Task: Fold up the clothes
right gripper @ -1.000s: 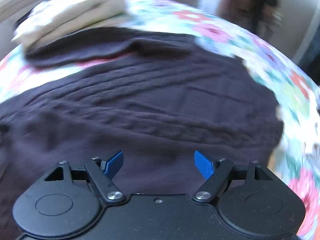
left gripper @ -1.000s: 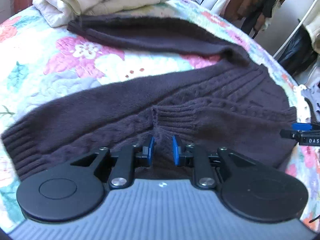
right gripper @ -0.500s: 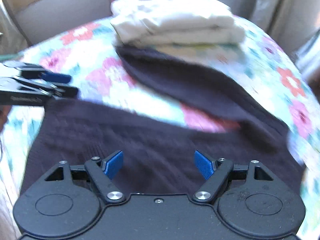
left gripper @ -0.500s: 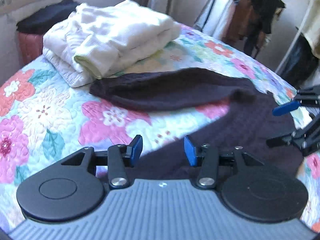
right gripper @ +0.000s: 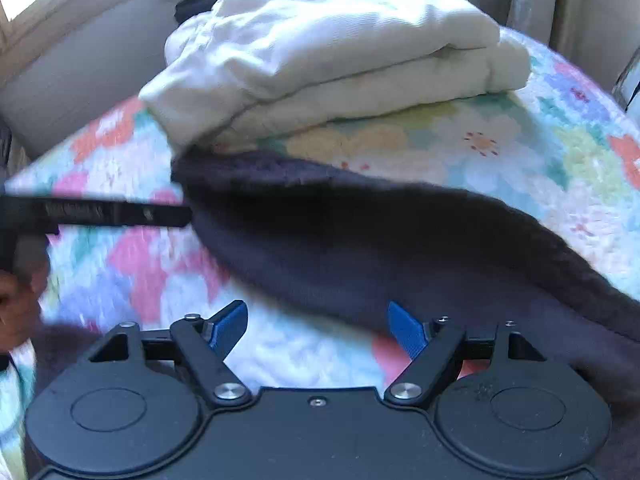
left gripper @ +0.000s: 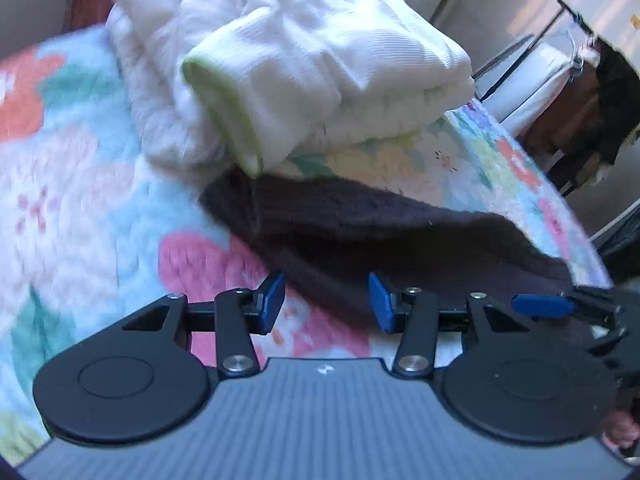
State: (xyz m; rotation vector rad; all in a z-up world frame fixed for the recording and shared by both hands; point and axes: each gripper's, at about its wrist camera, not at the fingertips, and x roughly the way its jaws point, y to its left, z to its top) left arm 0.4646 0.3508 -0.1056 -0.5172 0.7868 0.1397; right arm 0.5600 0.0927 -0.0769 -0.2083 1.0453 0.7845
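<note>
The left gripper [left gripper: 326,302] is seen with its blue jaws held apart and nothing clamped between them; the edge of the dark purple sweater sleeve [left gripper: 360,232] lies just past the tips, over the pink flower of the floral bedspread [left gripper: 80,200]. The right gripper [right gripper: 318,326] is likewise seen with its jaws spread wide and empty, above a pale patch of bedspread [right gripper: 140,264], with the sleeve [right gripper: 360,240] just ahead of them.

In the left wrist view the sleeve is laid as a long band from 11 o'clock toward 3 o'clock, where a blue fingertip of the right gripper [left gripper: 540,305] is seen at its lower edge; whether it touches the knit cannot be told. In the right wrist view the left gripper [right gripper: 120,214] is seen at 9 o'clock, its black finger reaching the sleeve's cuff end.

Beyond the sleeve, toward 12 o'clock, a stack of folded white garments [left gripper: 304,64] is rested on the bedspread, with the cuff end touching its lower edge. A clothes rack [left gripper: 592,80] is seen at 2 o'clock.
</note>
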